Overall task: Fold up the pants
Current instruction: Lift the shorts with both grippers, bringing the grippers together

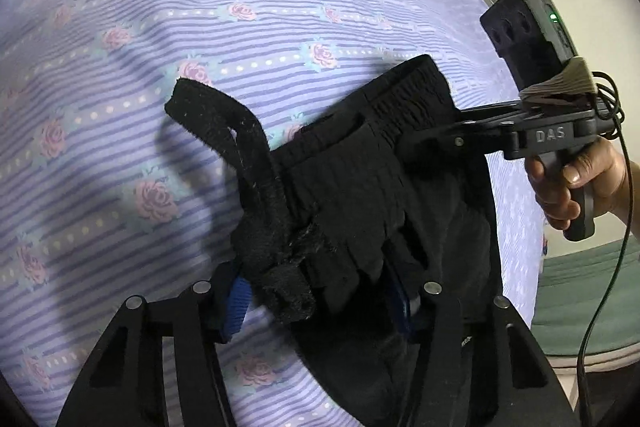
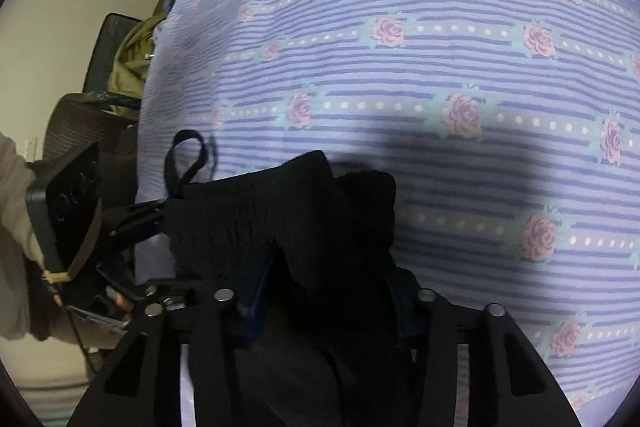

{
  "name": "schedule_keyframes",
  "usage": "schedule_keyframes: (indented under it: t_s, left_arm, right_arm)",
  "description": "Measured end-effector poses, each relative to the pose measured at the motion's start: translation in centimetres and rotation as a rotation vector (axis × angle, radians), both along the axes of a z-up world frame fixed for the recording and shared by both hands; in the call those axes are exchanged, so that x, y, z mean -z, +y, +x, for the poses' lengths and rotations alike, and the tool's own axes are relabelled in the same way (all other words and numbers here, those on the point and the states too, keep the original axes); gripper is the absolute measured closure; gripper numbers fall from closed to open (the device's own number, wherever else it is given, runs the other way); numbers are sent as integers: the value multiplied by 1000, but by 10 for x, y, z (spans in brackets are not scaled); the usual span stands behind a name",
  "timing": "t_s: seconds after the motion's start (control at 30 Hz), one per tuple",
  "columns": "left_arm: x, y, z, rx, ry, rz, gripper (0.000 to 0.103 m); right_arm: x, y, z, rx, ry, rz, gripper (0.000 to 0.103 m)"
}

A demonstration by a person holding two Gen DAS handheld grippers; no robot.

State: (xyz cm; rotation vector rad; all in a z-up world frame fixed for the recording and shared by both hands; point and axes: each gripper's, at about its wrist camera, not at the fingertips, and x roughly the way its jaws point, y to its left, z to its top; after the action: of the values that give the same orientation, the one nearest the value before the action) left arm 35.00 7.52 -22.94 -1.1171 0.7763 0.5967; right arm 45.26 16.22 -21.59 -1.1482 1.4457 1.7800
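Black pants with a gathered elastic waistband lie bunched on a purple rose-striped bedsheet. My left gripper is shut on the waistband, with black cloth filling the gap between its blue pads. A black drawstring loop curls out over the left pad. My right gripper, held by a hand, clamps the waistband's far end. In the right wrist view the right gripper has the pants between its fingers, and the left gripper bites the waistband at the left beside the drawstring loop.
The bedsheet spreads wide beyond the pants. The bed's edge runs close on the right of the left wrist view, with a green floor covering below it. A dark chair with an olive garment stands beside the bed. A black cable hangs from the right gripper.
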Motion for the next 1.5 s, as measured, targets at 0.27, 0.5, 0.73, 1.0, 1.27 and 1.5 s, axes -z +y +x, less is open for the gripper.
schedule_keyframes:
  t_s: [0.27,0.5,0.73,1.0,1.27,1.5]
  left_arm:
    - [-2,3,1,8,-26,-6,64]
    - [-41,-21,-7,77,-72,91,75]
    - [-112,-77,-2,168,-130,231,76]
    - [-158,-178,38,333,-181,383,75]
    - [-118,-277,79,533,-154,449,75]
    - [-79,-351,101,708,-56,509,72]
  right_arm:
    - [1,-2,-9,45,-22,28,65]
    - [-51,-35,-4,33,-30,114,75]
    - [-123,-93,1,10,-68,171,75]
    - [-181,-199,14,11,-211,224,76]
    - [-164,-339,38,101,-358,315,75]
    - [-101,-428,49,218,-434,313,71]
